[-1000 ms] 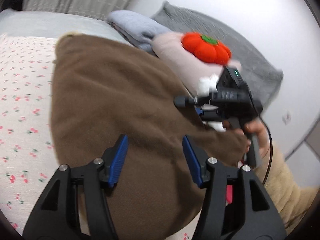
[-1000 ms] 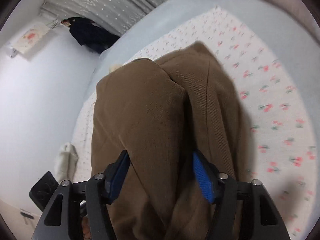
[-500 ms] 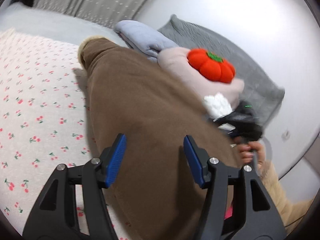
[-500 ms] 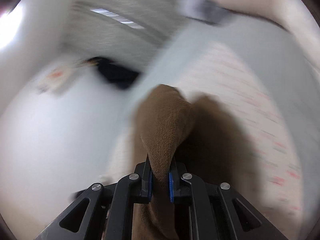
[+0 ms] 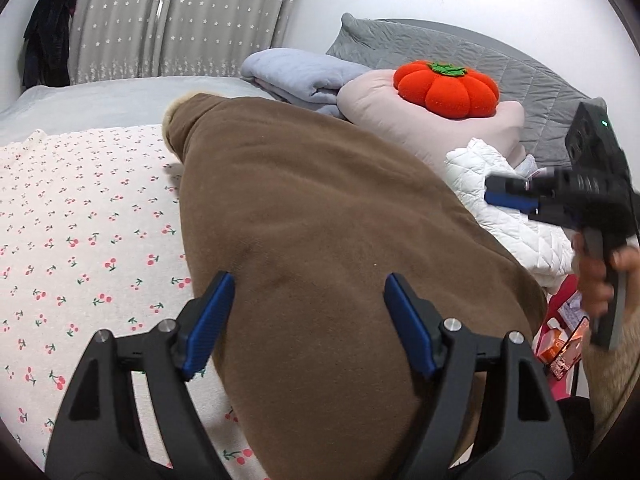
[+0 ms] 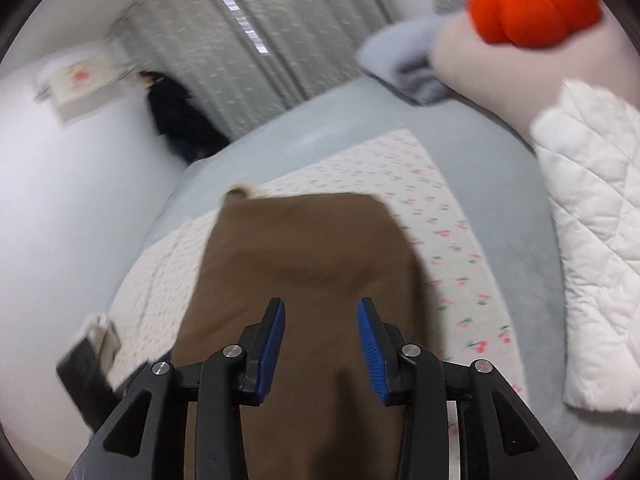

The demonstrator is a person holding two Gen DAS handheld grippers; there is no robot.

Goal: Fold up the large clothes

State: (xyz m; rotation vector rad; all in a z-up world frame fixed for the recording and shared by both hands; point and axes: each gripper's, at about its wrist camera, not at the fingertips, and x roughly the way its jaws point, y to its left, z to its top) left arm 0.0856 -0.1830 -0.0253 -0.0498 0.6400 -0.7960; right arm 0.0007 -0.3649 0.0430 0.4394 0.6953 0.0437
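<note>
While the brown garment (image 5: 328, 240) lies folded lengthwise on the cherry-print sheet (image 5: 80, 216) of the bed, both tools stand clear of it, a fold seemingly just laid. The left gripper (image 5: 308, 320) hovers angled down over its near end, jaws opening wide, gripping nothing; the right gripper (image 6: 320, 340), in a hand (image 5: 600, 276) beside the white quilted bedding (image 5: 508, 216), is opening too, empty. Next, probably, a crosswise fold from the near end.

Even, soft indoor light, no glare; faint shadow on the bedsheet just left of the brown garment (image 5: 320, 240). Left wrist view sharp; right wrist view motion-blurred, worst beyond the garment. Fisheye bending plus dark vignette at edges.
</note>
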